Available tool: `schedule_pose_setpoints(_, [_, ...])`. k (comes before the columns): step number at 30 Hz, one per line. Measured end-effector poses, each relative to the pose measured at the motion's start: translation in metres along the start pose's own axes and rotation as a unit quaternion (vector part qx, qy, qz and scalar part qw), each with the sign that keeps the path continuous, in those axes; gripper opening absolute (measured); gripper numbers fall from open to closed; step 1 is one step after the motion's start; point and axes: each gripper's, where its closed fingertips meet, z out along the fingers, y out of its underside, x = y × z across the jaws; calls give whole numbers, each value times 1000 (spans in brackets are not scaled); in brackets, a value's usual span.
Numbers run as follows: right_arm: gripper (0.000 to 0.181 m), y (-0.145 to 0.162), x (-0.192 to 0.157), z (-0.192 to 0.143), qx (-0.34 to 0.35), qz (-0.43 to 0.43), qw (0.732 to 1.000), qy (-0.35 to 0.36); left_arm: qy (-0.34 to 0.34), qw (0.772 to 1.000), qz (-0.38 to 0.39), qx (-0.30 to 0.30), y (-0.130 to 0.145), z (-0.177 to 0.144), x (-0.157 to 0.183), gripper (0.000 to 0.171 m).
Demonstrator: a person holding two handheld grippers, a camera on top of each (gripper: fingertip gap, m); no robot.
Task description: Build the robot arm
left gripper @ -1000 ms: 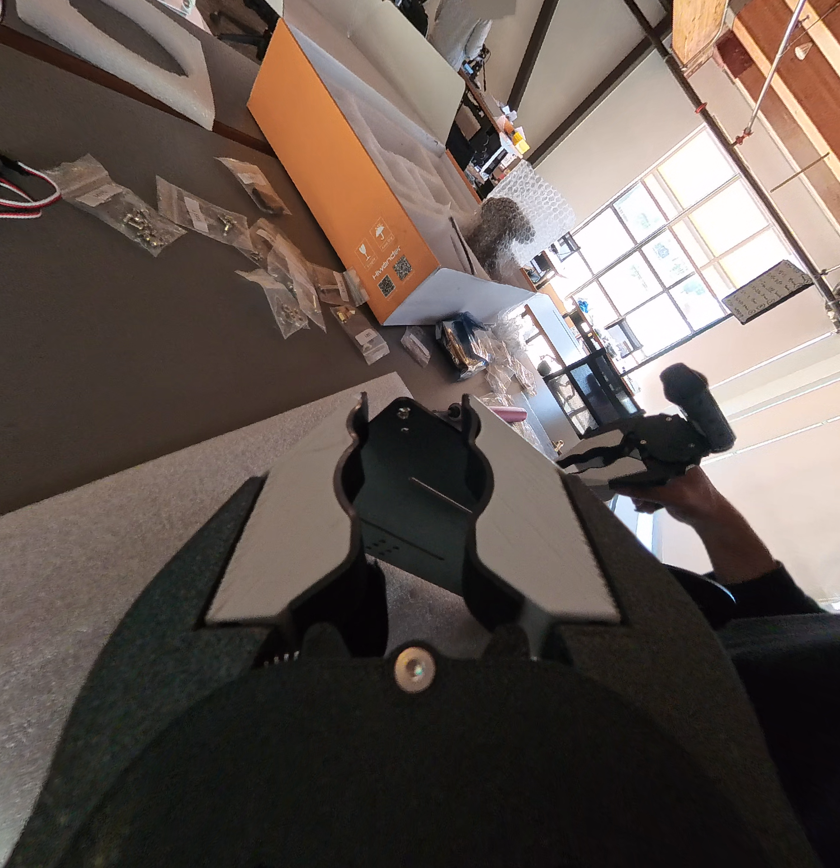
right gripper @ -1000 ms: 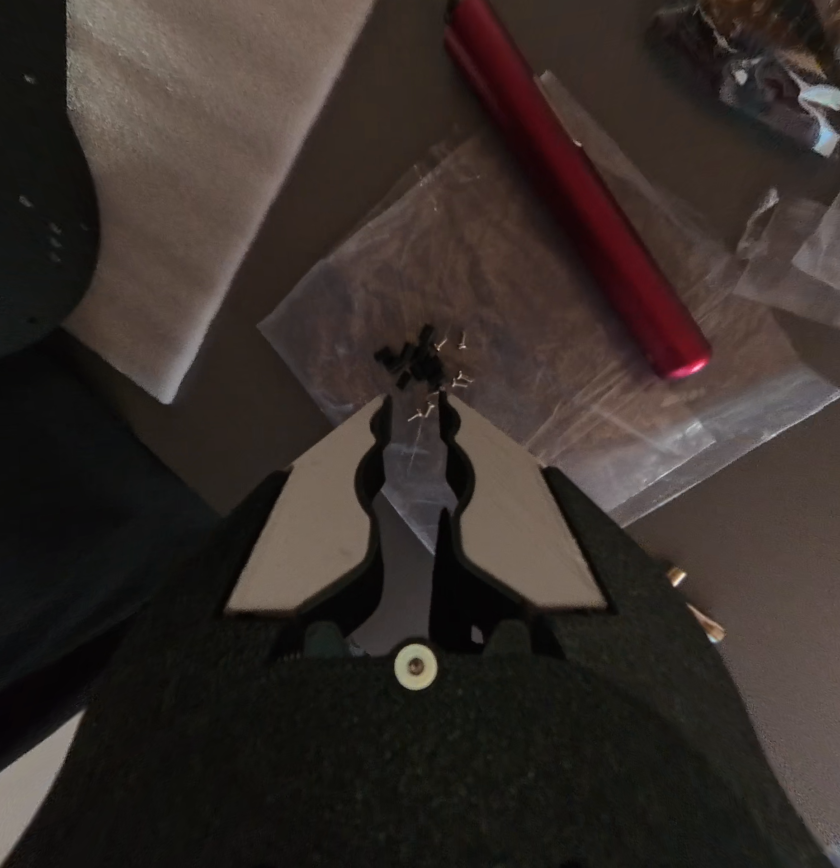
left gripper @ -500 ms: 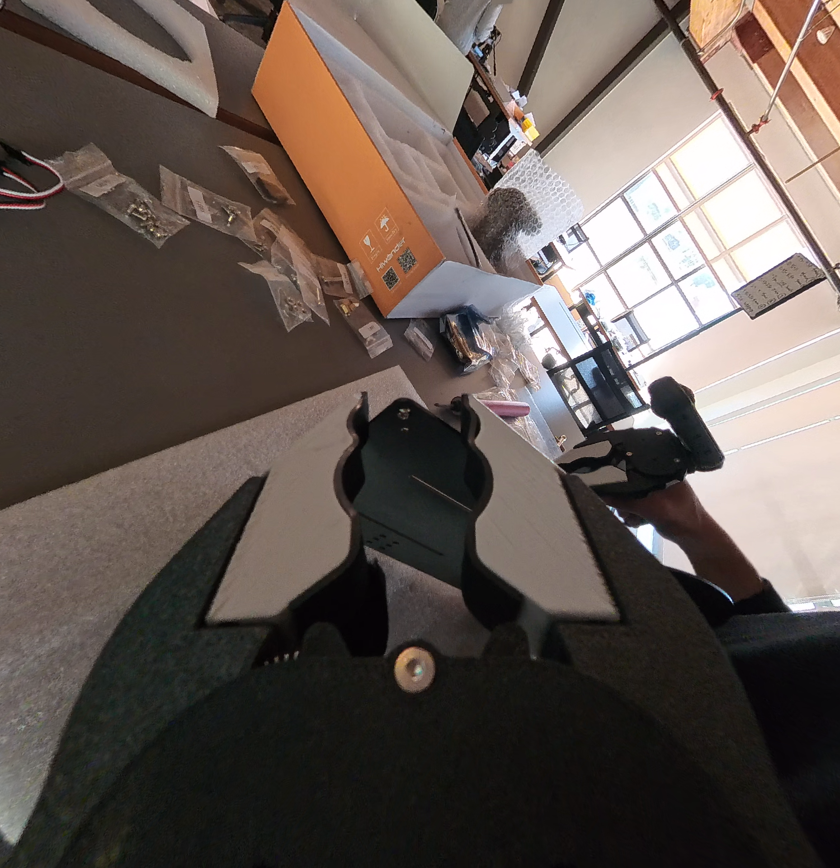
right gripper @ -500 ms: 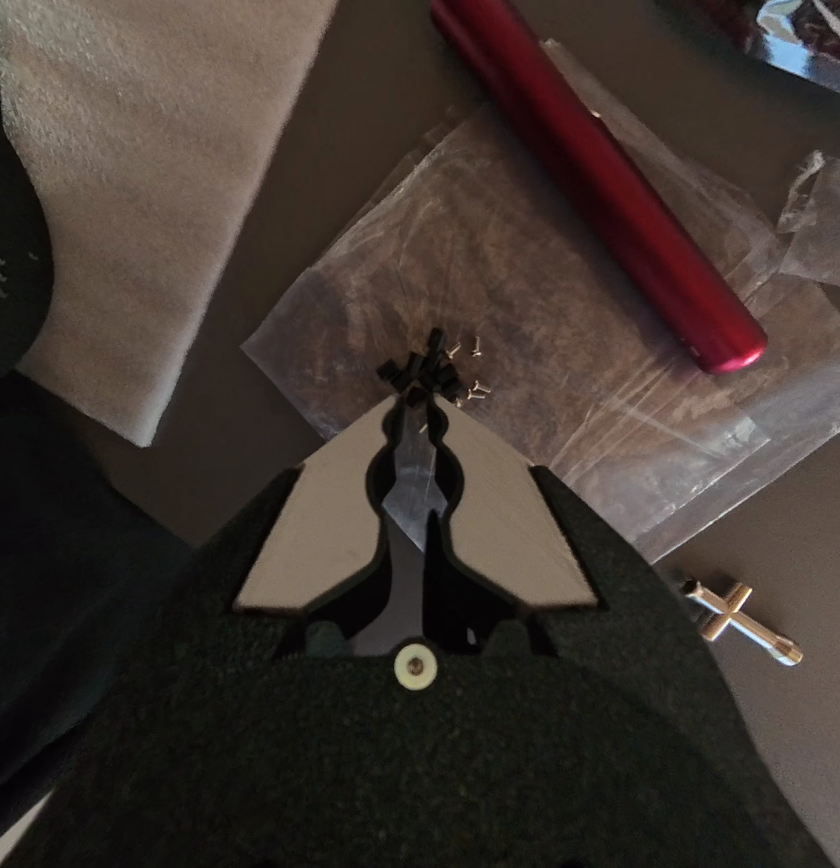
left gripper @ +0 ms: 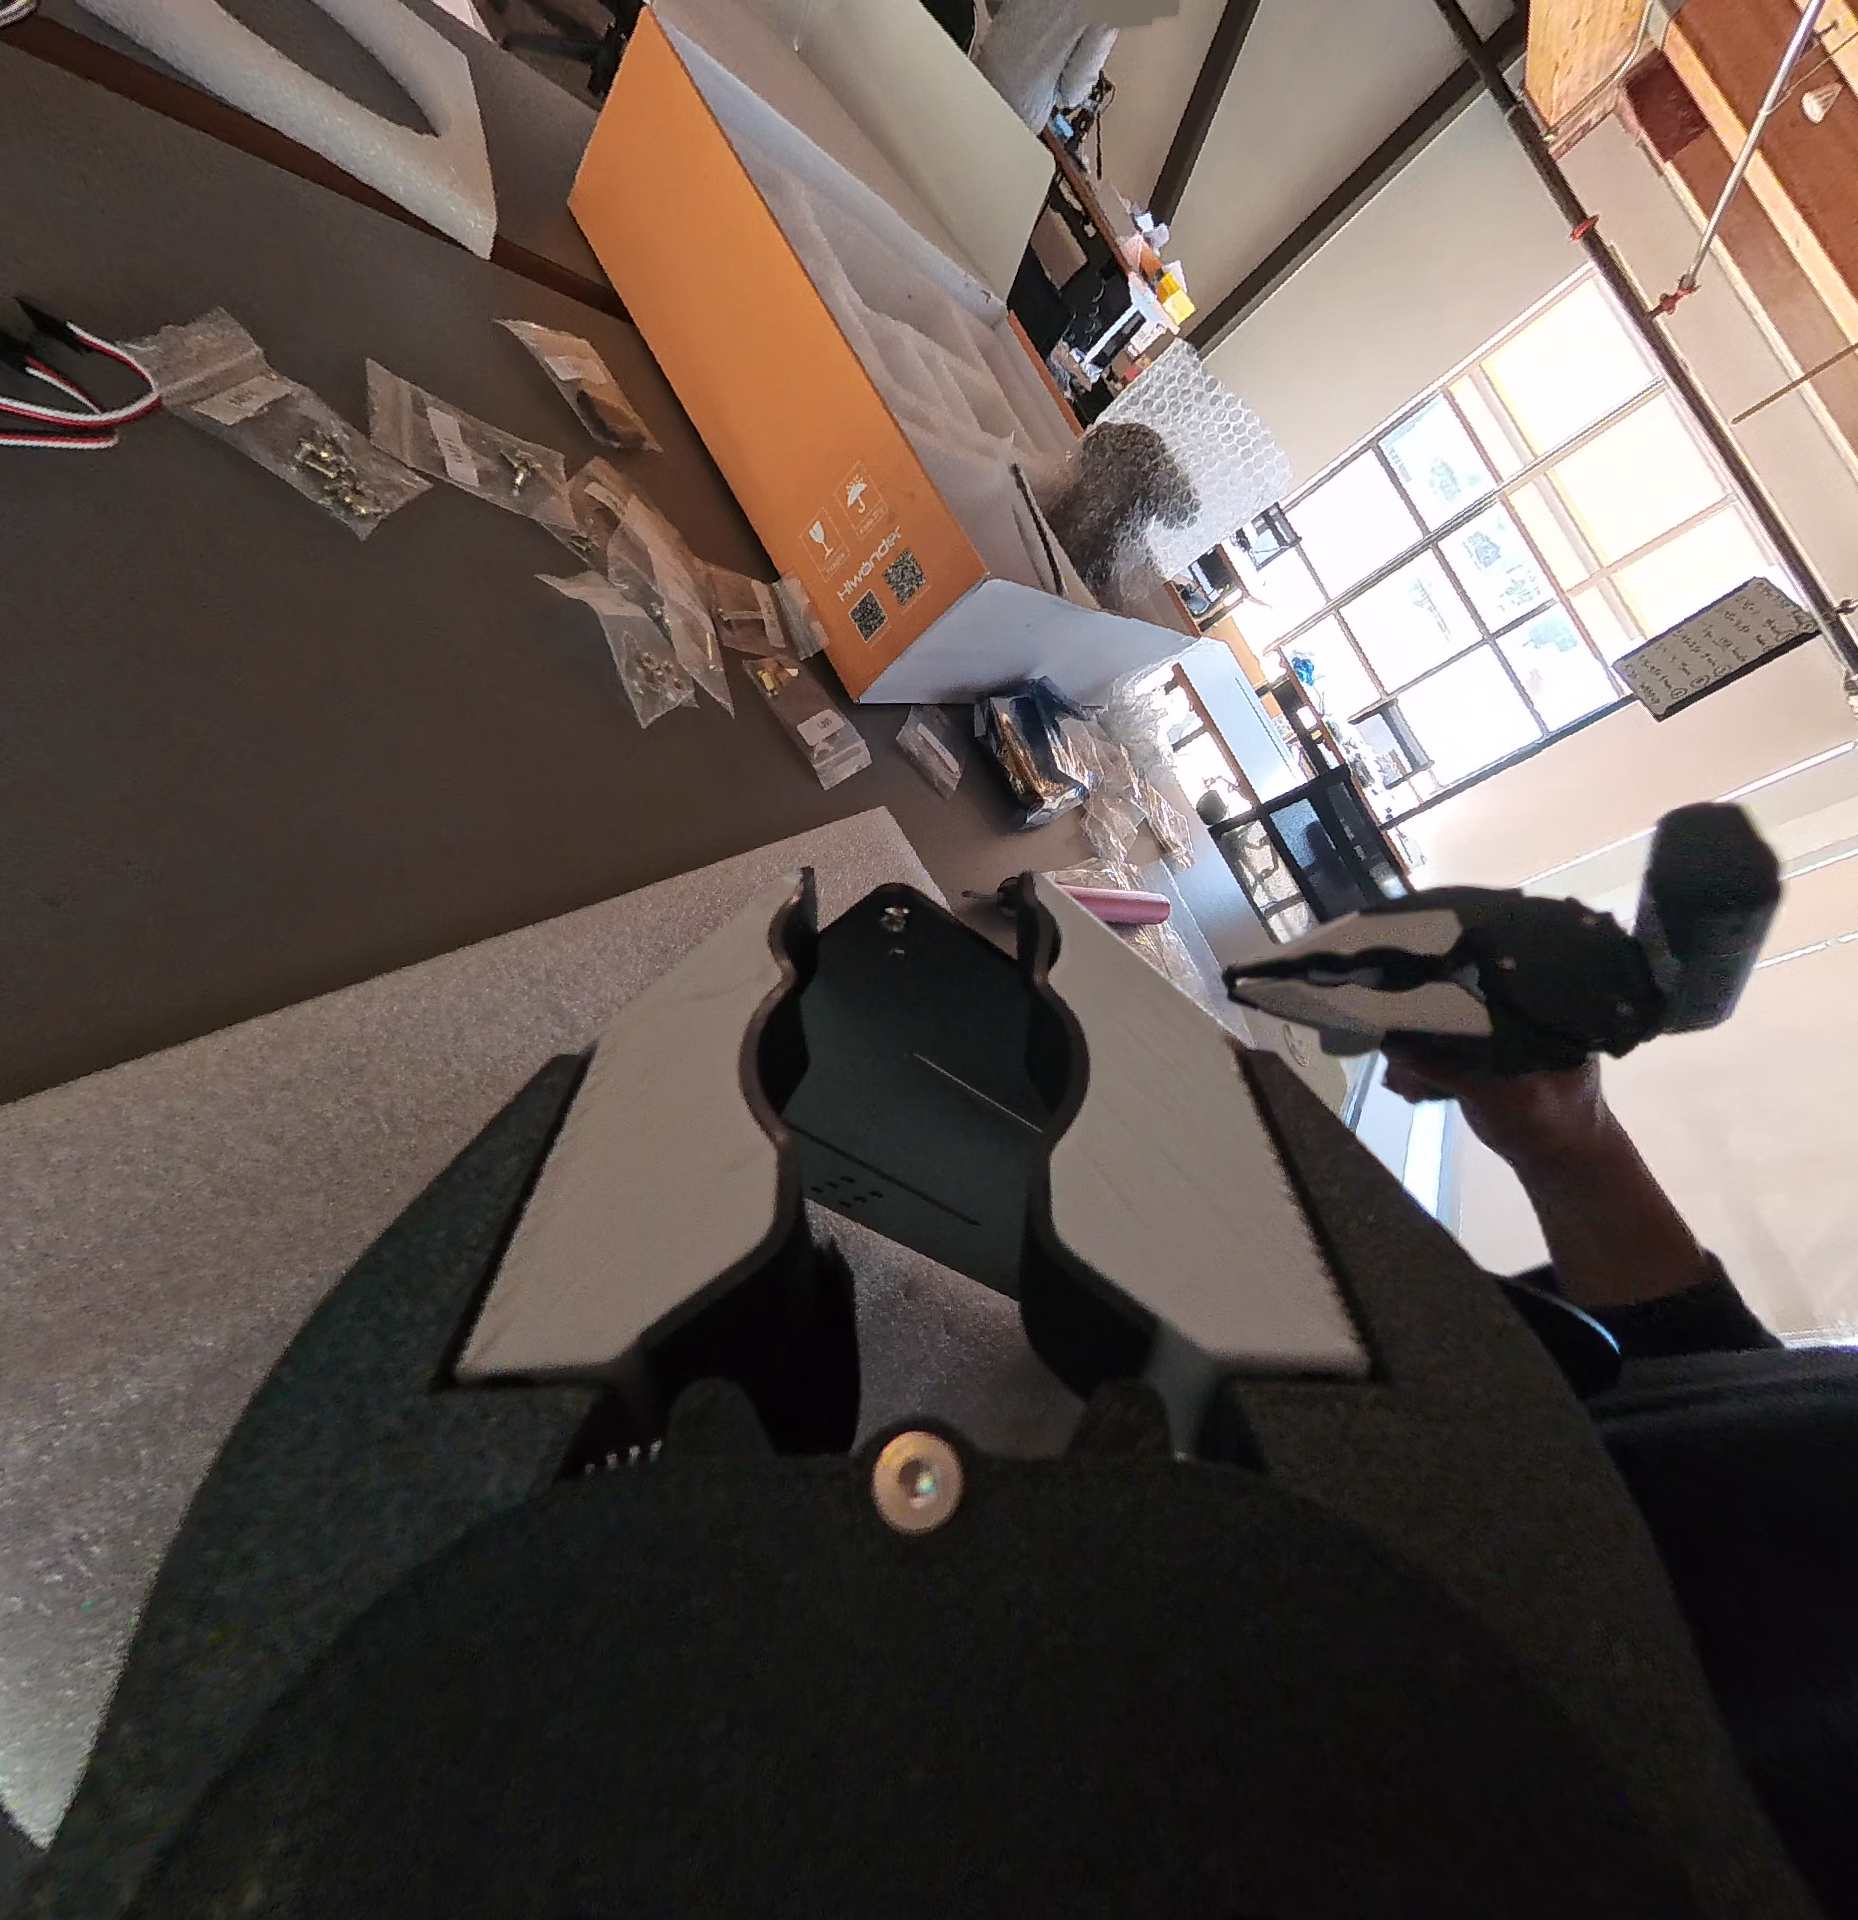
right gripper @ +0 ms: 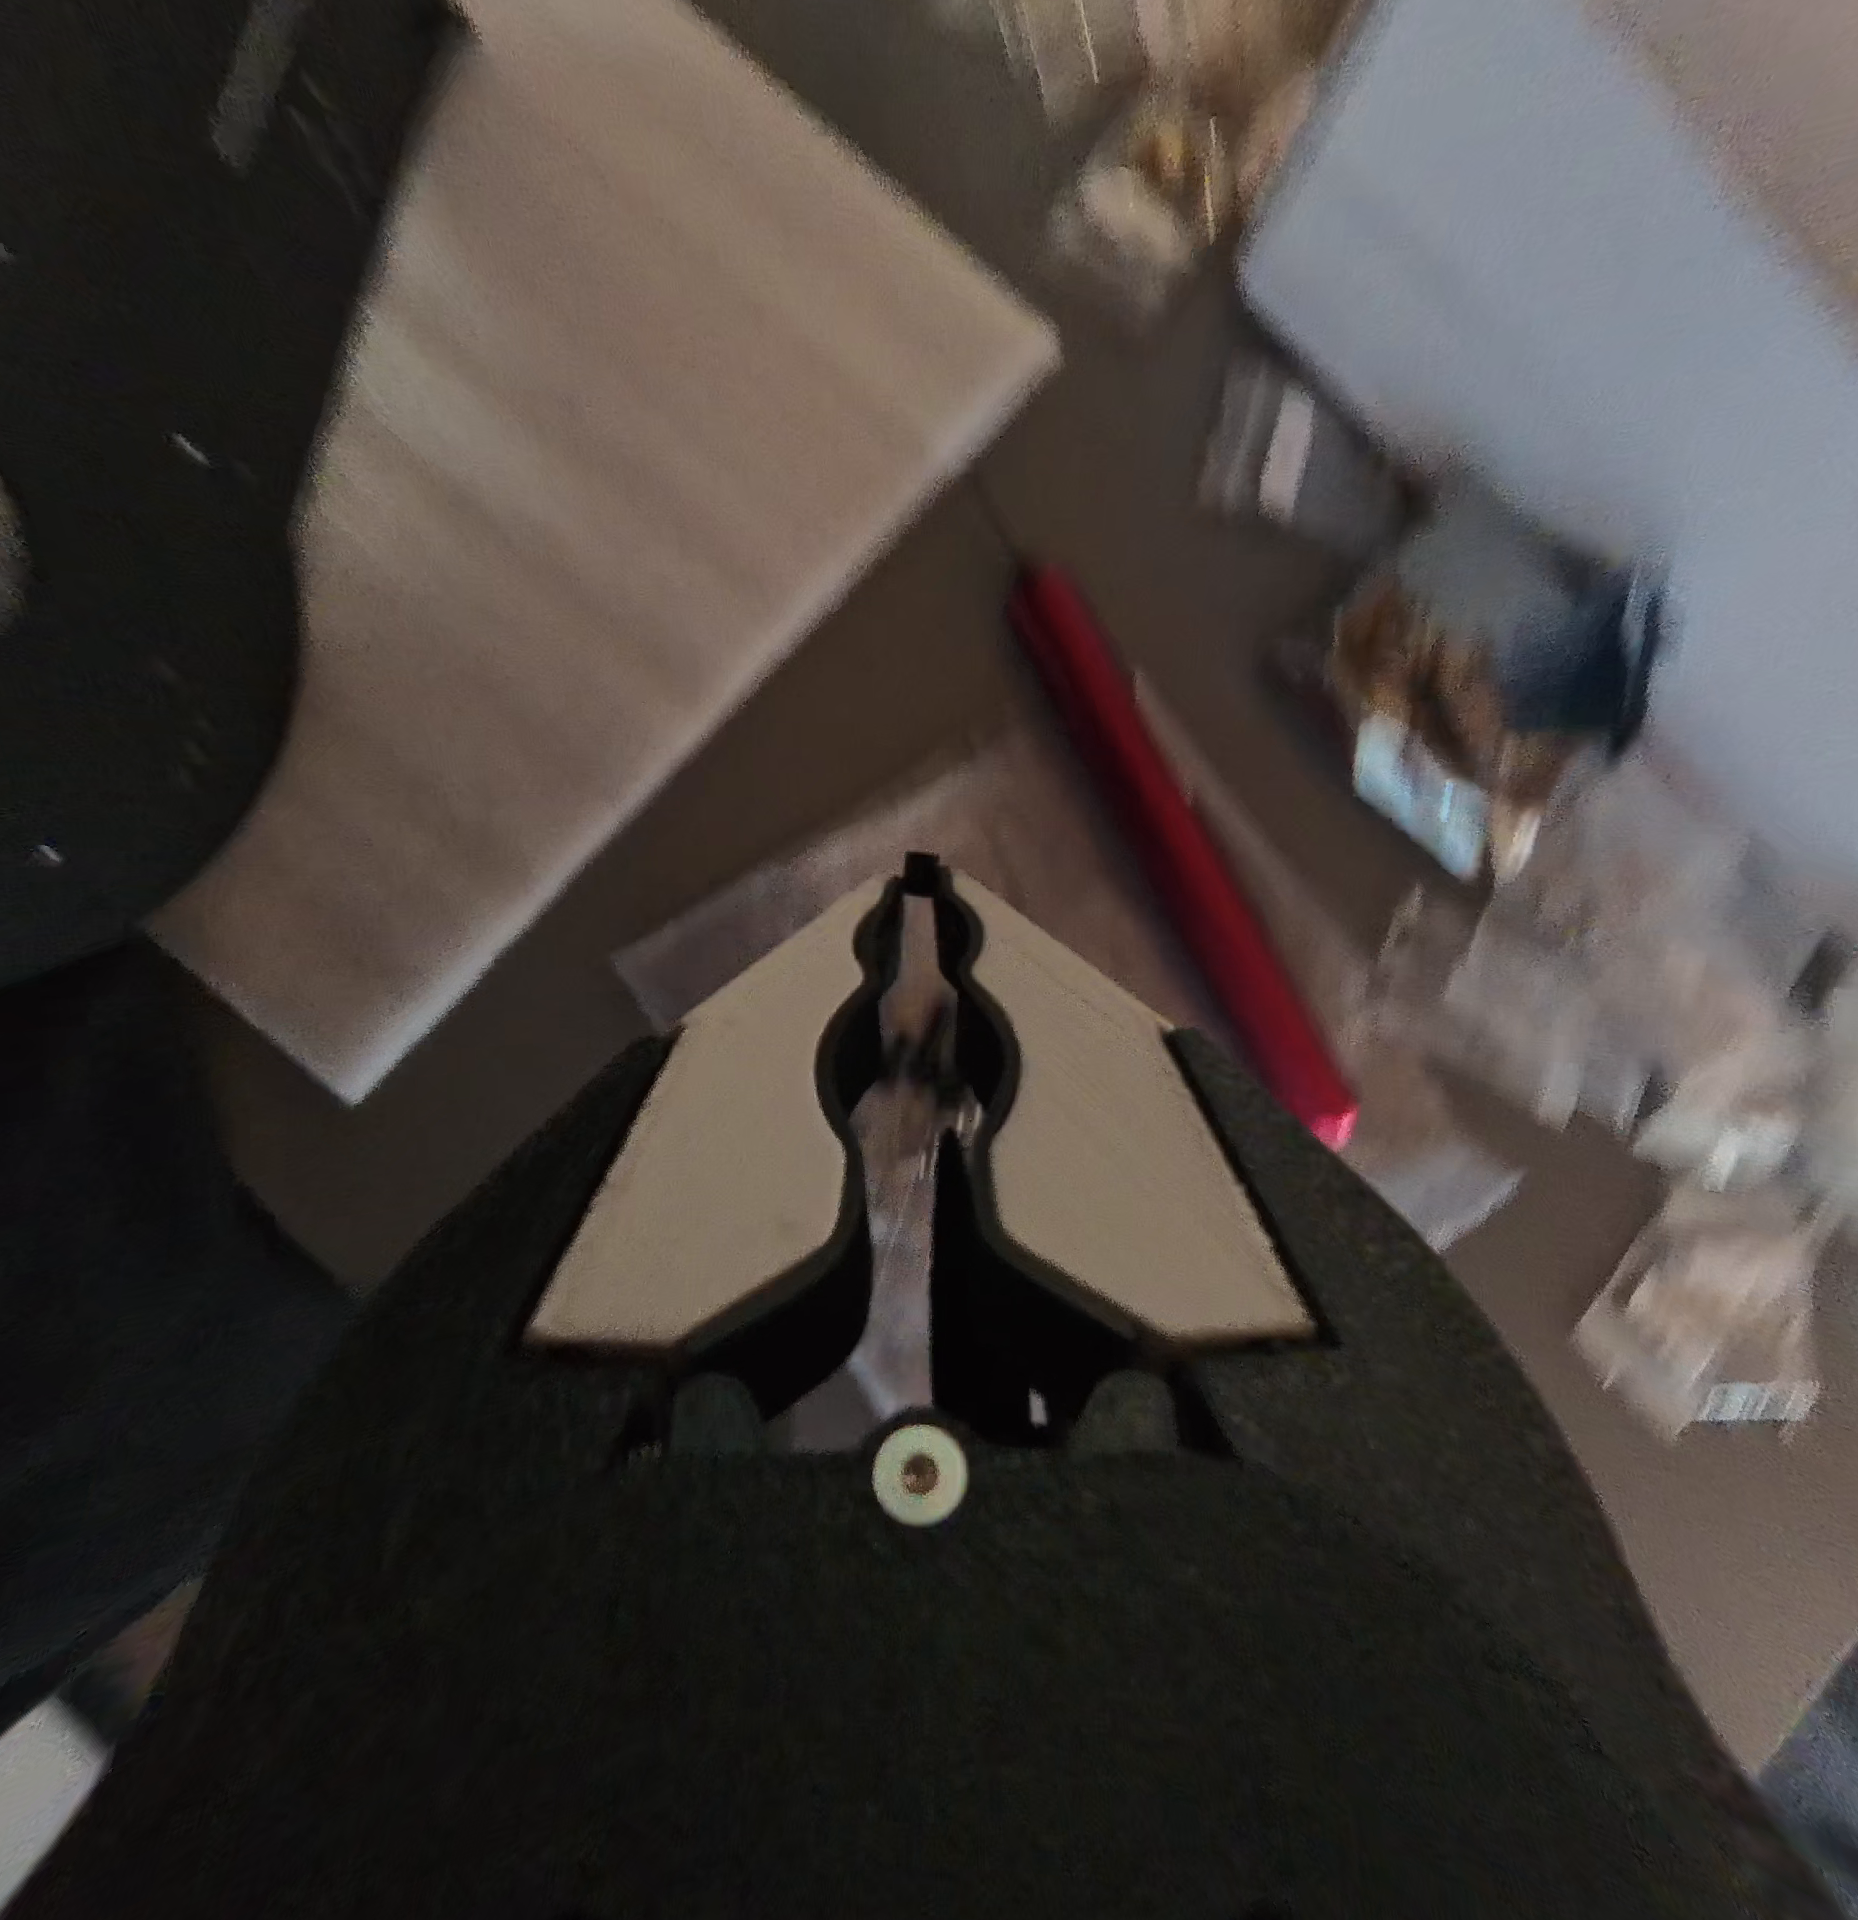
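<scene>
My left gripper (left gripper: 914,894) is shut on a flat black metal plate (left gripper: 904,1070) and holds it over a grey foam sheet (left gripper: 281,1143). My right gripper (right gripper: 920,883) is shut, with a small black part (right gripper: 920,864) pinched at its tip. It is raised above a clear plastic bag (right gripper: 696,951) and a red tube (right gripper: 1174,842); this view is blurred by motion. In the left wrist view the right gripper (left gripper: 1242,987) hangs in the air to the right, held by a hand (left gripper: 1507,1132).
An orange box (left gripper: 759,395) with white foam inside stands on the dark table (left gripper: 281,779). Several small bags of screws (left gripper: 312,447) and red-white-black wires (left gripper: 52,395) lie left of it. White foam packing (left gripper: 364,114) lies at the back. The foam sheet also shows in the right wrist view (right gripper: 613,520). Spacing between my two grippers at the tips: around 25 centimeters.
My right gripper closed on a small black part from the pile on the clear bag and rose away from the table. My left gripper kept still with the plate.
</scene>
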Motion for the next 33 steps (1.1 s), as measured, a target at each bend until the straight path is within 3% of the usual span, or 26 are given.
schedule_pose_setpoints(6, [4, -130, -27, 19, 157, -159, 972, -72, 2, 1000, 3, 7, 0, -1, 0, 37])
schedule_pose_setpoints(10, [5, -197, -48, 32, 194, -244, 941, -130, 3, 1000, 2, 16, -1, 0, 0, 37])
schedule_pose_setpoints(13, [5, -223, -63, 53, 181, -294, 920, -186, 6, 1000, -1, 22, -1, -1, 0, 37])
schedule_pose_setpoints(15, [5, -215, -65, 75, 134, -305, 915, -230, 8, 1000, -3, 24, -1, -1, 0, 37])
schedule_pose_setpoints(20, [5, -136, -74, 119, -30, -311, 891, -328, 4, 1000, -2, 25, -2, -1, -1, 37])
schedule_pose_setpoints(24, [5, -92, -84, 140, -71, -297, 882, -358, 3, 1000, -6, 29, -3, 2, 0, 37])
schedule_pose_setpoints(27, [6, -96, -85, 141, -45, -254, 896, -362, 2, 1000, -8, 29, -3, 2, 0, 37])
schedule_pose_setpoints(29, [18, -103, -80, 136, -31, -239, 909, -341, 2, 1000, -10, 28, -3, 3, 0, 37])
schedule_pose_setpoints(31, [21, -128, -81, 118, 20, -204, 922, -329, -1, 999, -10, 32, -3, 3, 0, 37])
schedule_pose_setpoints(33, [27, -159, -97, 84, 97, -136, 914, -369, -2, 999, -12, 40, -4, 4, 0, 37])
